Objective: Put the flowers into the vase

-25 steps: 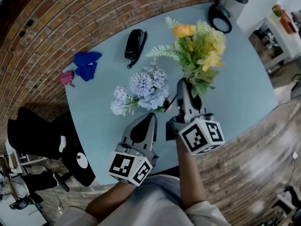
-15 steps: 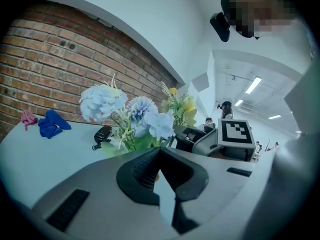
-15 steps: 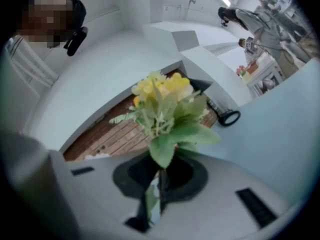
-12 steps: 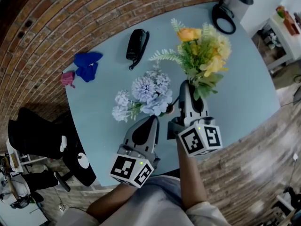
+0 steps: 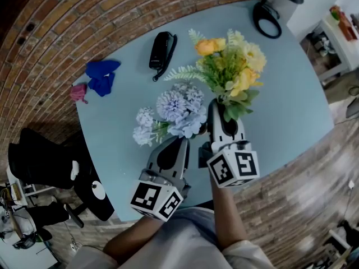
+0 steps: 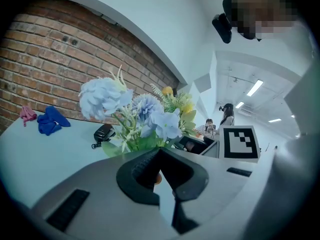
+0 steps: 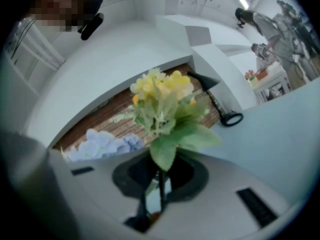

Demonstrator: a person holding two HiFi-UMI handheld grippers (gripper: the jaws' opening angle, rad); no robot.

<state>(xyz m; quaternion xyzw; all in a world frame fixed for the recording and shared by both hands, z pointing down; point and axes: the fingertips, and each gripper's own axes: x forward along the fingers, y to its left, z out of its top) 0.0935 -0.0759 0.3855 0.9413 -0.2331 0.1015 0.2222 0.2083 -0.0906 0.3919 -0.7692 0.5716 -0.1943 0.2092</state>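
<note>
Overhead, yellow bouquet (image 5: 230, 66) hides right tool (image 5: 220, 106) tips, its own view shows stem (image 7: 160, 181) pinched, left tool (image 5: 179, 142) closed.

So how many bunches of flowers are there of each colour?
Pale blue bunch: 1
Yellow bunch: 1
Total: 2

1. The right gripper (image 5: 216, 106) holds a yellow bouquet (image 5: 230, 72) over the blue-grey table (image 5: 291, 105).
2. A pale blue bouquet (image 5: 171, 114) lies just beyond the left gripper (image 5: 180, 142).
3. A blue cloth (image 5: 101, 76) sits near the brick wall (image 5: 84, 15).
</note>
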